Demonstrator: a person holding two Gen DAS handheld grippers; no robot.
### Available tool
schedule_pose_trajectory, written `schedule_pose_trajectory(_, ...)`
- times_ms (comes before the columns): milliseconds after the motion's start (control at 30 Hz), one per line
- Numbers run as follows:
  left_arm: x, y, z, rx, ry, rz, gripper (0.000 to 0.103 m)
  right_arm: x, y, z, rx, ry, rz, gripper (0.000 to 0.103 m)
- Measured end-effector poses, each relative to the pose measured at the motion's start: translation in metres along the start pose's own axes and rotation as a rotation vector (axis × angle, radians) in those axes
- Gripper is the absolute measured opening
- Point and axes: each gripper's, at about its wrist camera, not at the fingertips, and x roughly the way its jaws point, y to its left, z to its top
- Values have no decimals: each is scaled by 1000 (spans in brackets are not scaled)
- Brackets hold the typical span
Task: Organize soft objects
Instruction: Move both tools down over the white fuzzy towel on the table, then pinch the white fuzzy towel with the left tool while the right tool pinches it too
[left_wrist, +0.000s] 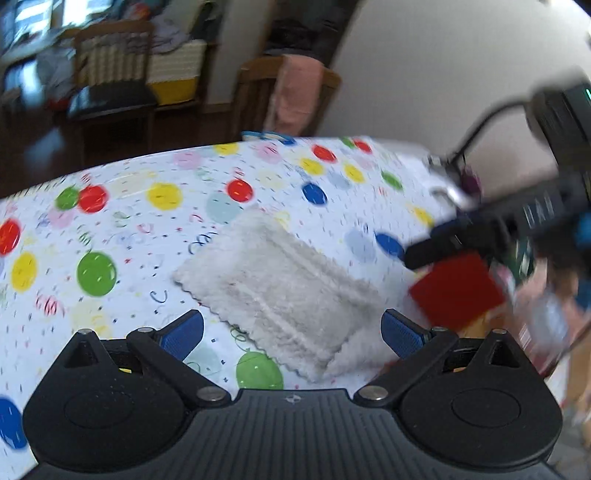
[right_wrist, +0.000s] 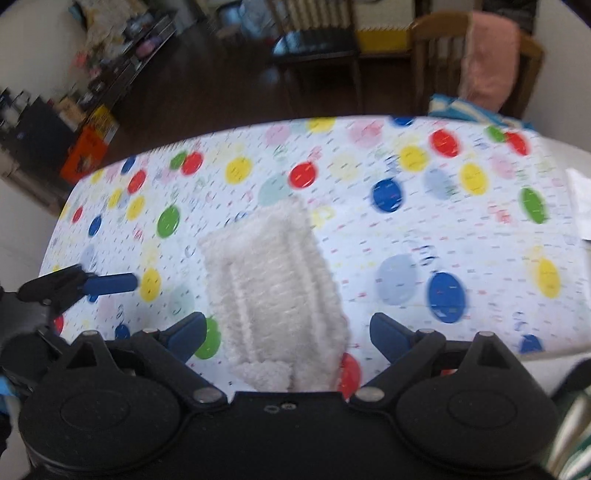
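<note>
A white fluffy cloth lies flat on the table with the balloon-print cover. My left gripper hangs over its near edge, jaws wide open, nothing between the blue pads. In the right wrist view the same cloth runs away from me between the spread fingers of my right gripper, which is open and empty above the cloth's near end. The left gripper's blue fingertip shows at the left, beside the cloth. The right gripper's body with a red square tag shows at the right of the left view.
Wooden chairs stand beyond the table's far edge, one draped with a pink towel. A blue striped cloth lies at the far right corner. White paper rests at the right edge. Cluttered shelves line the left wall.
</note>
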Motion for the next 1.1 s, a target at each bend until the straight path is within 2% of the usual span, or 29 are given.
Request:
schedule_pose_trajectory(267, 41, -27, -26, 360, 51, 7, 103, 37, -4, 3, -25, 112, 9, 93)
schedule_pose_trajectory(400, 66, -33, -32, 463, 76, 18, 102, 40, -11, 2, -4, 113, 11, 93)
schedule_pose_trajectory(567, 85, -35, -36, 533, 119, -72, 101, 41, -17, 1, 14, 115, 24, 93)
schedule_pose_trajectory(667, 95, -36, -40, 565, 130, -73, 88, 41, -19, 0, 29, 106, 24, 93)
schedule_pose_trajectory(733, 98, -36, -41, 572, 119, -76, 76, 42, -20, 0, 41, 103, 32, 93)
schedule_pose_trajectory(800, 97, -36, -42, 569, 93, -73, 47, 43, -20, 1, 46, 100, 33, 93)
schedule_pose_trajectory(833, 96, -36, -41, 564, 81, -80, 38, 43, -20, 1, 50, 97, 33, 93)
schedule_pose_trajectory(867, 95, -35, -40, 557, 72, -89, 24, 43, -20, 1, 54, 93, 34, 93)
schedule_pose_trajectory(900, 94, -34, -38, 543, 67, -103, 17, 43, -20, 1, 59, 88, 35, 93)
schedule_pose_trajectory(1000, 93, -28, -32, 477, 62, -156, 11, 41, -22, 3, 74, 70, 37, 93)
schedule_pose_trajectory(1100, 89, -20, -29, 430, 33, -128, 10, 37, -23, 5, 79, 53, 28, 93)
